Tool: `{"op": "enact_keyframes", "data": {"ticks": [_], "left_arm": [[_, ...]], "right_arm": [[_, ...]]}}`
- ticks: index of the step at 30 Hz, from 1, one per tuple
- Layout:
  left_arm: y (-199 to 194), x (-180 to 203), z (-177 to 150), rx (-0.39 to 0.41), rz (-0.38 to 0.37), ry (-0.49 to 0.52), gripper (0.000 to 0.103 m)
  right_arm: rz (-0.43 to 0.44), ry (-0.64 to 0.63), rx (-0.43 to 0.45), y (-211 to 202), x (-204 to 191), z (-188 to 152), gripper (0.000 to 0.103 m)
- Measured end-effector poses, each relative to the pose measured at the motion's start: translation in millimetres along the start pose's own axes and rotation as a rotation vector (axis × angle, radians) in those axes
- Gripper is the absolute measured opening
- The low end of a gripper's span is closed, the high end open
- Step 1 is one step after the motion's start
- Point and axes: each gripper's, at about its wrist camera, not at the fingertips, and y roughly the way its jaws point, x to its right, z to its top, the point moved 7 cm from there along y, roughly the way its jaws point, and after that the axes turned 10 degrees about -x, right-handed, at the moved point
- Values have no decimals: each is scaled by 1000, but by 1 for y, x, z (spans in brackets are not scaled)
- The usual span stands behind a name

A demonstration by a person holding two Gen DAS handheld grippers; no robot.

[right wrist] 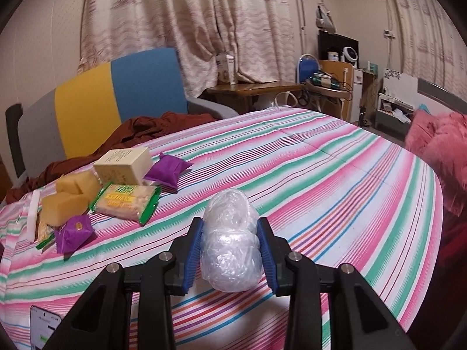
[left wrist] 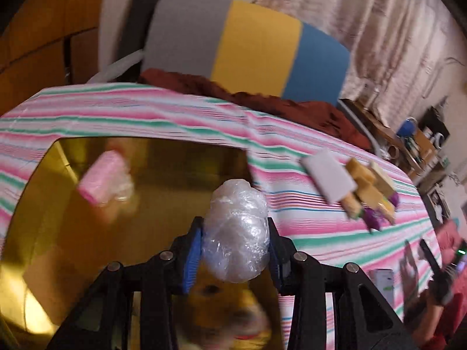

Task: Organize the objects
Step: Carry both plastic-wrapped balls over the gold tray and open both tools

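Clamped in my left claw, one crumpled plastic bundle hangs over the yellow bin, while my right claw grips another plastic wad above the striped bed.

Crinkled glossy clear plastic bundle. Matt black plastic claw, ribbed blue pads, shiny metal pins. Soft striped cloth bedspread. Glossy yellow box interior. Porous matt yellow sponges. Shiny purple foil packets.
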Motion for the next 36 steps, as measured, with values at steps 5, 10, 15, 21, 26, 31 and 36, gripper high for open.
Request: {"op": "enact_keyframes", "data": {"ticks": [5,10,15,21,26,31,36], "left_arm": [[13,-31,4,-32,28,-40,40],[20,-52,9,-50,24,-97,43],[20,-63,12,-60,6,-167,72],[-21,-82,10,43,88,-242,91],[-67,-98,6,151,155,-226,97],[-110,-114,-1,233,235,-195,103],[-133,-140,-11,261,261,-237,103]], "right_arm": [[85,39,-11,-20,-10,0,37],[209,27,-4,-52,-40,-4,37],[340,-58,-6,-85,-91,-13,37],[550,-250,-4,-138,-184,-35,37],[787,-383,-96,-168,-266,-71,37],[973,-499,-279,-180,-341,-120,37],[1024,-723,-377,-200,-408,-177,37]]}}
